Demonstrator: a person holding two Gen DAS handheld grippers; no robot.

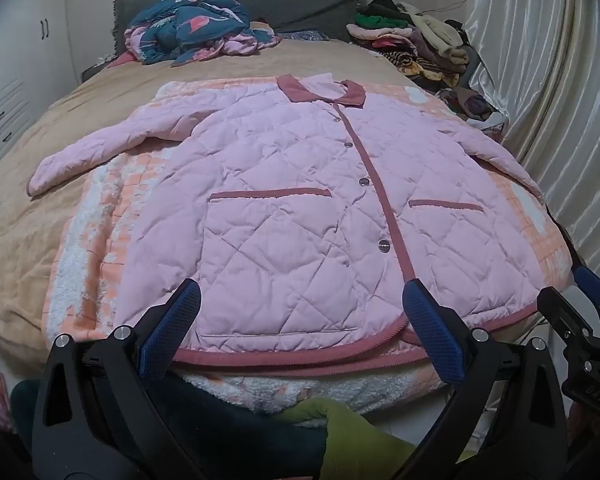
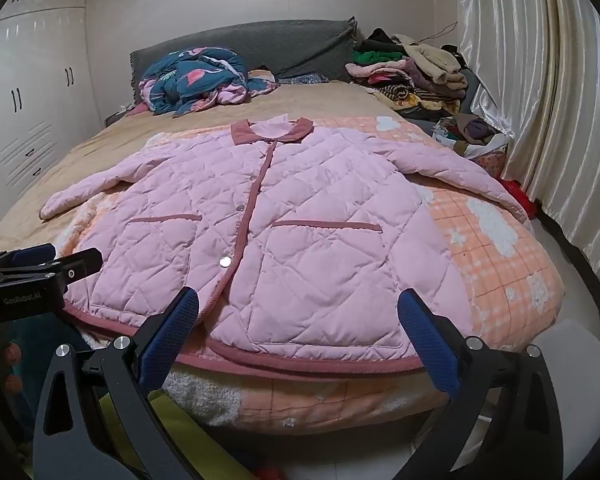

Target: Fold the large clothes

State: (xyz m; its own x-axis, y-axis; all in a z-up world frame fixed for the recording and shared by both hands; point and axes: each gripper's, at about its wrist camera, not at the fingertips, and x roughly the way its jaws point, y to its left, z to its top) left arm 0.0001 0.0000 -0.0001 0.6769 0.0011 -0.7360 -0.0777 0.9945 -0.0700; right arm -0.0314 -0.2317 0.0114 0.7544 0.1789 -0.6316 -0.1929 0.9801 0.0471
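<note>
- in the left wrist view, we see the pink quilted jacket (image 1: pixel 292 208) spread flat, front side up, on a peach checked blanket (image 1: pixel 100 240) that covers the near part of the bed (image 1: pixel 28 216).
- the left hand-held gripper (image 1: pixel 300 300) is wide apart and holds nothing; its blue fingers (image 1: pixel 428 316) stand over the lower hem, one on each side of the left pocket, and we cannot tell if they touch the cloth.
- both sleeves lie out to the sides, and the dark pink collar (image 1: pixel 324 90) points to the grey headboard (image 1: pixel 236 0).
- at the right edge we see a part of the right hand-held gripper (image 1: pixel 592 284).
- in the right wrist view, the right hand-held gripper (image 2: pixel 298 306) is also wide and empty, near the hem of the jacket (image 2: pixel 284 216) below the right pocket.
- the left hand-held gripper (image 2: pixel 56 264) shows at the left edge, just beside the jacket corner.
- a crumpled blue quilt (image 2: pixel 196 80) and a pile of clothes (image 2: pixel 412 76) lie at the far end of the bed, well apart from the jacket, and white curtains (image 2: pixel 548 100) hang on the right.
</note>
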